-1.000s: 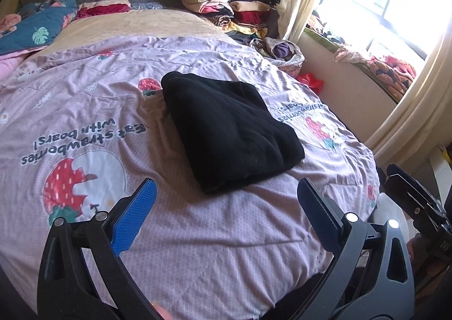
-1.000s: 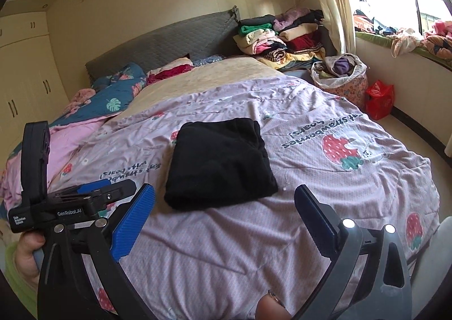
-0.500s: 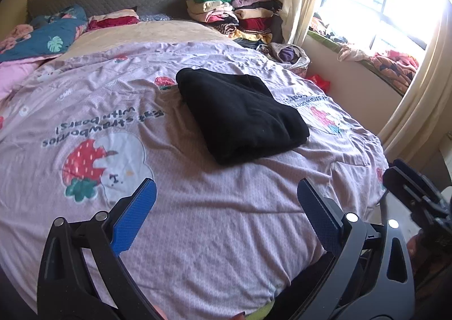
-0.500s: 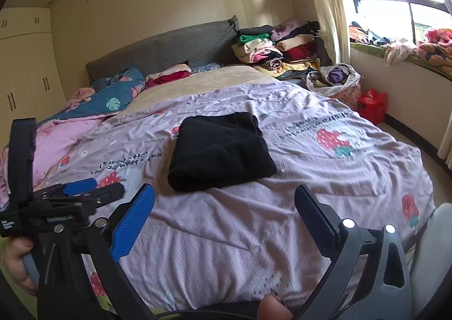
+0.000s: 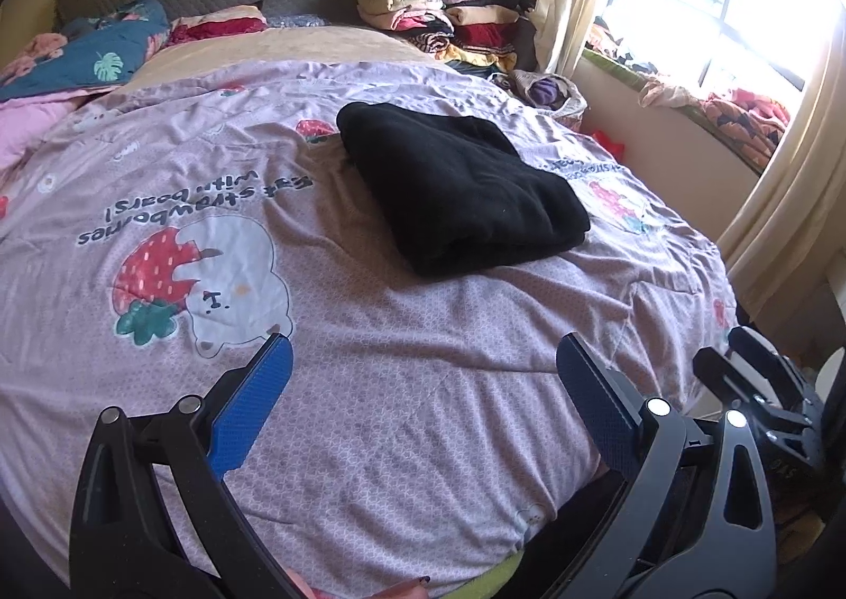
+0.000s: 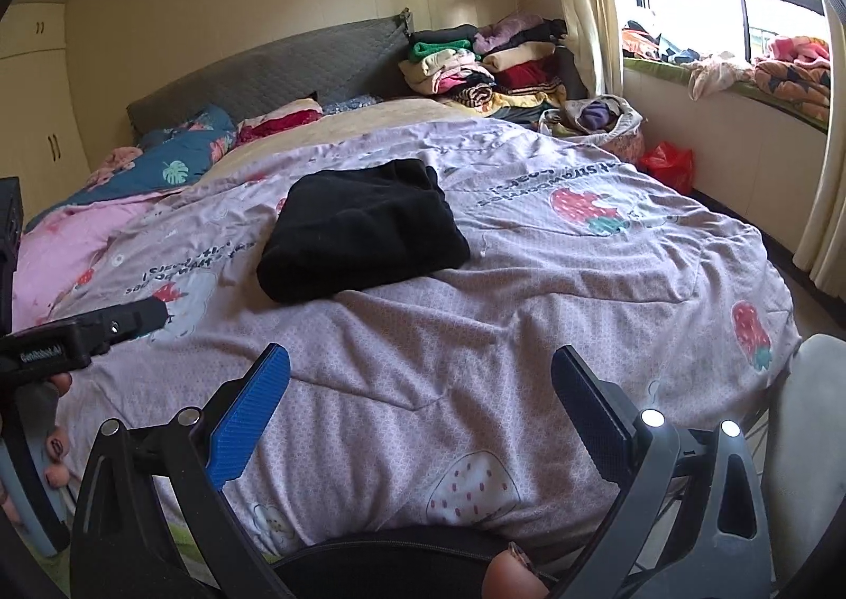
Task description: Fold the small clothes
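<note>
A folded black garment (image 5: 460,192) lies mid-bed on the strawberry quilt (image 5: 370,361), well ahead of both empty, spread claws, left claw (image 5: 423,387) and right claw (image 6: 420,387), at the foot edge.

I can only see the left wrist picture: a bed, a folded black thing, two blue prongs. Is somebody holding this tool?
Observer: Yes. The right wrist view shows a hand with painted nails gripping the left tool from below.
Operator: Is there any furniture off to the left of the bed?
Observer: Cream wardrobe doors with dark handles stand along the wall left of the headboard.
Operator: And the other tool, what is it doing?
Observer: The right tool is open and empty, pointing over the bedspread toward the folded black garment.
</note>
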The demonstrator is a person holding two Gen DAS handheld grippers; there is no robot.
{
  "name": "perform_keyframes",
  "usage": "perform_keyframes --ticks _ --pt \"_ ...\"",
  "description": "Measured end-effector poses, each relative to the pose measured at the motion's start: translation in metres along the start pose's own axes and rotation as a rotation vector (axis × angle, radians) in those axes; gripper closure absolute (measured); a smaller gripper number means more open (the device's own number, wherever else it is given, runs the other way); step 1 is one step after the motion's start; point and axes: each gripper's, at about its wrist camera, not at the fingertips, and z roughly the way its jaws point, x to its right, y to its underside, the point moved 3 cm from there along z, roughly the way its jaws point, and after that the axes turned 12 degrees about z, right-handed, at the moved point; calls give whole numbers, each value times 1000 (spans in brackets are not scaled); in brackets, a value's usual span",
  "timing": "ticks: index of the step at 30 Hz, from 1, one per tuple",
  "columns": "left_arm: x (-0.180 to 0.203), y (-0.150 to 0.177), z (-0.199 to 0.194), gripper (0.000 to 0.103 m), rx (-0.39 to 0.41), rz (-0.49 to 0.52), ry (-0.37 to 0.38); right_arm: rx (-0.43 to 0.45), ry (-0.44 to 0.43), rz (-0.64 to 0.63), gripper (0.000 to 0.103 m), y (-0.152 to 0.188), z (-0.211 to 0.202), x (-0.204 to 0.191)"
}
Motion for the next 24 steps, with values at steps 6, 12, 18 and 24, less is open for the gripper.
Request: perform_keyframes --ticks 6,12,18,24 --pt "0 2 1 10 -7 1 4 -5 0 6 4 0 -1 0" --pt "1 3 1 10 -6 2 -7 -4 2 6 4 1 -1 1" --pt "-1 3 1 10 -13 0 -15 -5 3 4 4 1 -1 0" --pt "-2 3 1 9 -17 2 -22 -8 1 2 4 1 0 1"
